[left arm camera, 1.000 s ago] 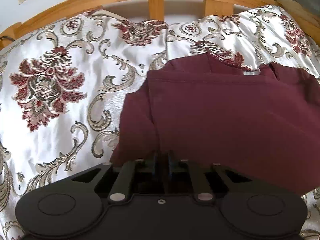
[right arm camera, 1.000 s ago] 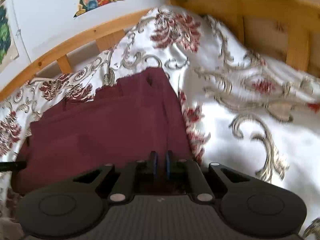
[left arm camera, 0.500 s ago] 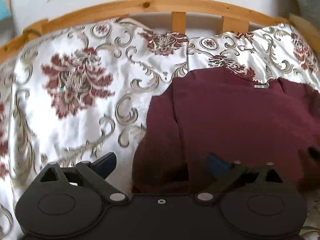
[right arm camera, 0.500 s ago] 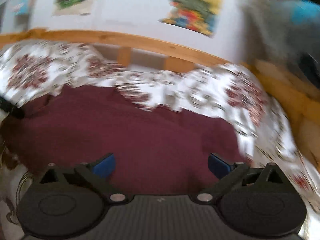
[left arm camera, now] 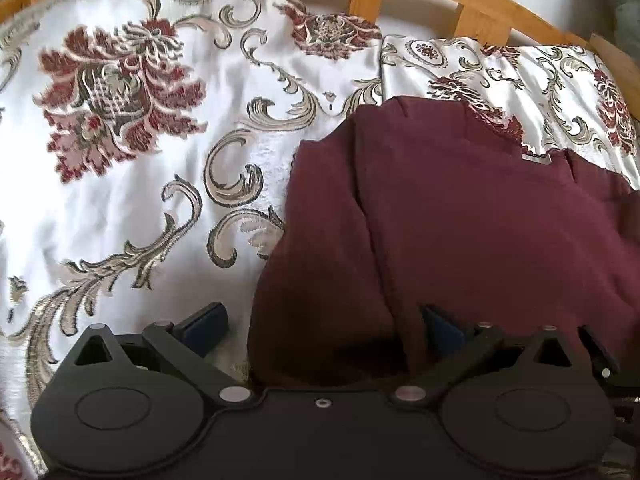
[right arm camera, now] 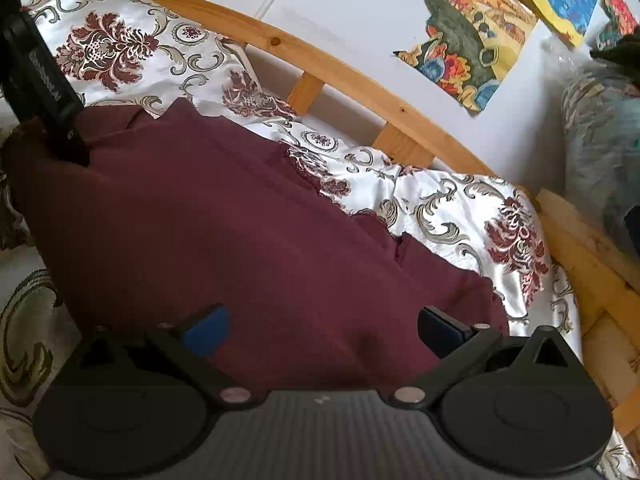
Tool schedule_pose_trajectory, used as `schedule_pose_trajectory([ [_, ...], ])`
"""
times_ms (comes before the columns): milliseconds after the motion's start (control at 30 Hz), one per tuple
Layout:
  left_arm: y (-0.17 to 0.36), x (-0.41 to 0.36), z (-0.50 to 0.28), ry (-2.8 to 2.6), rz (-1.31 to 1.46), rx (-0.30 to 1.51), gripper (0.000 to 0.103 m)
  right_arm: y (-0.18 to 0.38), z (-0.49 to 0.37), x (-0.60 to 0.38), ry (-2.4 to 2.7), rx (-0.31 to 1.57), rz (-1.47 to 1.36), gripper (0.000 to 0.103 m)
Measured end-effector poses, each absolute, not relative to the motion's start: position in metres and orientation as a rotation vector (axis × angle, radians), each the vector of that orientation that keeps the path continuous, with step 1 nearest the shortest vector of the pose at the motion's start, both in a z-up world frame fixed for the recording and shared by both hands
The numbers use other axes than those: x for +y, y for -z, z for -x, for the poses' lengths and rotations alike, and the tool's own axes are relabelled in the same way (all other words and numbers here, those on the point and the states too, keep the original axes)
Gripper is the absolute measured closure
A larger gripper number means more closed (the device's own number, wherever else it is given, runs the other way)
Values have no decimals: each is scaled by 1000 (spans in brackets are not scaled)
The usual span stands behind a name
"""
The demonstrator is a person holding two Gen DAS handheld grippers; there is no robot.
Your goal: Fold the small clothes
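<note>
A dark maroon garment (left arm camera: pixel 460 208) lies folded on a bed cover with a floral pattern; it also shows in the right wrist view (right arm camera: pixel 224 224). My left gripper (left arm camera: pixel 320 324) is open over the garment's near left edge, its left finger above the bed cover and its right finger over the cloth. My right gripper (right arm camera: pixel 320 326) is open and empty over the garment's near edge. The left gripper's black body (right arm camera: pixel 44 80) shows at the garment's far left end in the right wrist view.
The white, red and gold bed cover (left arm camera: pixel 132 152) spreads to the left of the garment. A wooden slatted bed rail (right arm camera: pixel 352 88) runs along the back and right side. Coloured pictures (right arm camera: pixel 476 36) hang on the wall. A bundle of cloth (right arm camera: pixel 600 136) sits at far right.
Both grippers were shut on the garment a second ago and have opened and let it go. The right gripper has swung to face the length of the garment.
</note>
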State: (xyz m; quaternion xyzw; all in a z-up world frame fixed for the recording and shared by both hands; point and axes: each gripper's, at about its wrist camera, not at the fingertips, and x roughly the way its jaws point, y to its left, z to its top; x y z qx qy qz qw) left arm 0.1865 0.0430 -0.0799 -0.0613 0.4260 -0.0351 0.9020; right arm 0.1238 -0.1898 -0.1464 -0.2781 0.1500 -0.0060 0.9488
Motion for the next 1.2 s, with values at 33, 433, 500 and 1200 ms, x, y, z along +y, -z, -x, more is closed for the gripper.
schedule_pose_trajectory([
  [33, 80, 42, -188, 75, 124, 880, 0, 146, -125, -191, 10, 309, 560, 0],
  [433, 82, 38, -195, 179, 111, 894, 1, 144, -126, -193, 10, 320, 542, 0],
  [500, 84, 38, -196, 172, 118, 901, 0, 144, -126, -194, 10, 322, 538, 0],
  [1200, 3, -12, -178, 156, 40, 874, 88, 113, -128, -220, 33, 415, 394, 0],
])
